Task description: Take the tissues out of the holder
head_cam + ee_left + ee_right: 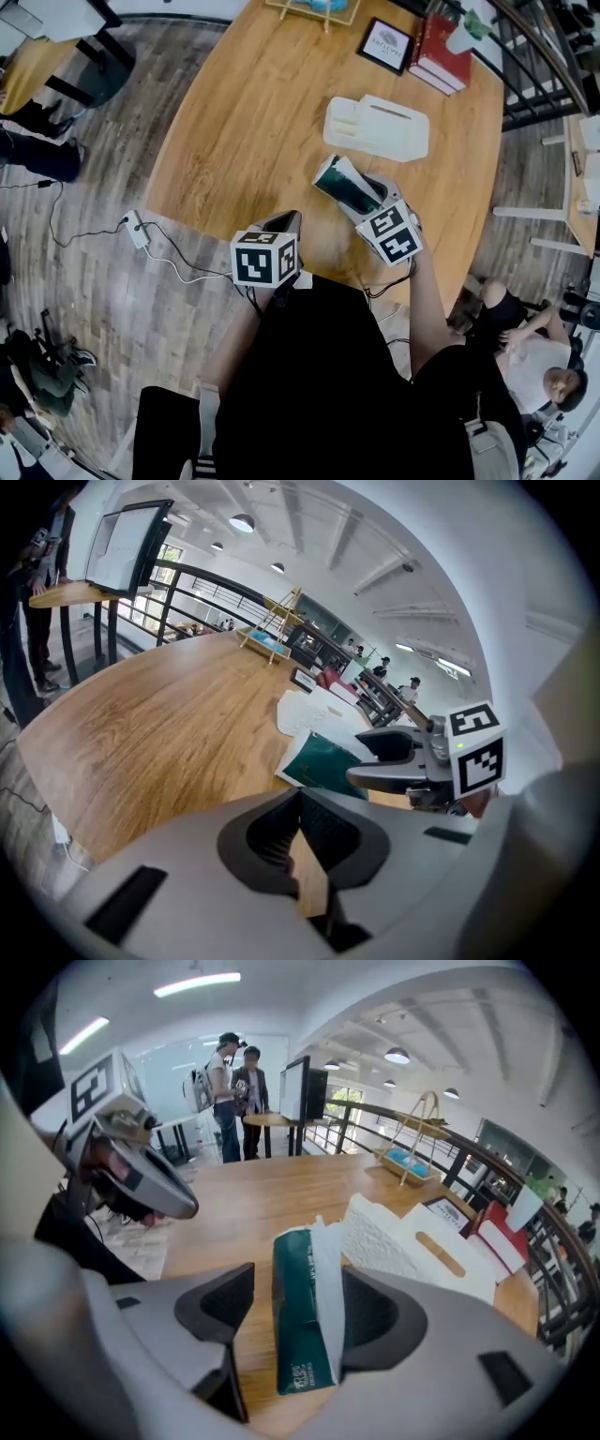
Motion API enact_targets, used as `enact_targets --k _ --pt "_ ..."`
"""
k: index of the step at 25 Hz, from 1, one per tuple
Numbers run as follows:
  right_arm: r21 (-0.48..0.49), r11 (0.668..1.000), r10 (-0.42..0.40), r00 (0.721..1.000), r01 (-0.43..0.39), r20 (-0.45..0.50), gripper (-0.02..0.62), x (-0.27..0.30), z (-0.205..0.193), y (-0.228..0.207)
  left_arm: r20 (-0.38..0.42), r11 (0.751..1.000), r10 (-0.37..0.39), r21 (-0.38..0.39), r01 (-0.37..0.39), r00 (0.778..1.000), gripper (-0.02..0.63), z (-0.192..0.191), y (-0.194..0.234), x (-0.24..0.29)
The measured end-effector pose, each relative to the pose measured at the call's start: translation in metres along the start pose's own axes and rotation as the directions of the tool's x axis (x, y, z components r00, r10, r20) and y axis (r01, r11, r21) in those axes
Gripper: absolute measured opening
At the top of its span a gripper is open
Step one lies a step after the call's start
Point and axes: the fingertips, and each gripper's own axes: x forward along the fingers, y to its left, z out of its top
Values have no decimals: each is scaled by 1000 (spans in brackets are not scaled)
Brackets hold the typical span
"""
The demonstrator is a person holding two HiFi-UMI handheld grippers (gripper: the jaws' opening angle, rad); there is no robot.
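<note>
A green tissue pack (345, 185) with white tissue along one side stands on edge on the wooden table (244, 122). My right gripper (292, 1283) straddles the tissue pack (298, 1321). Its right pad lies against the white side, while wood shows in the gap between the left pad and the pack. The white tissue holder (377, 127) lies flat just beyond the pack, and the right gripper view shows the holder (427, 1251) behind it. My left gripper (300, 803) hovers near the table's front edge with its jaws together and nothing in them. It sits left of the pack (328, 761).
A framed card (385, 45), red books (442, 52) and a wooden rack (314, 9) sit at the table's far end. A power strip (136, 230) with cables lies on the floor to the left. A person (544, 370) sits low at the right.
</note>
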Motion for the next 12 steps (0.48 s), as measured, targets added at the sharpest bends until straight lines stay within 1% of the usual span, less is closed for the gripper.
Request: enact_targets --k 3,6,9,12 --pt "60 998 -39 994 34 97 293 -19 10 1 -6 1000 -8 21 8 1000 11 1 -4 2" --pt "147 988 -77 980 50 183 293 -40 16 3 -16 999 -20 44 20 1000 11 0 -10 5" --pt "269 963 -108 954 30 278 293 -61 22 4 -25 997 -29 68 30 999 11 -1 -14 7" --pt "363 932 -147 930 17 335 291 -78 17 10 -32 995 -33 93 36 999 11 -2 -18 8"
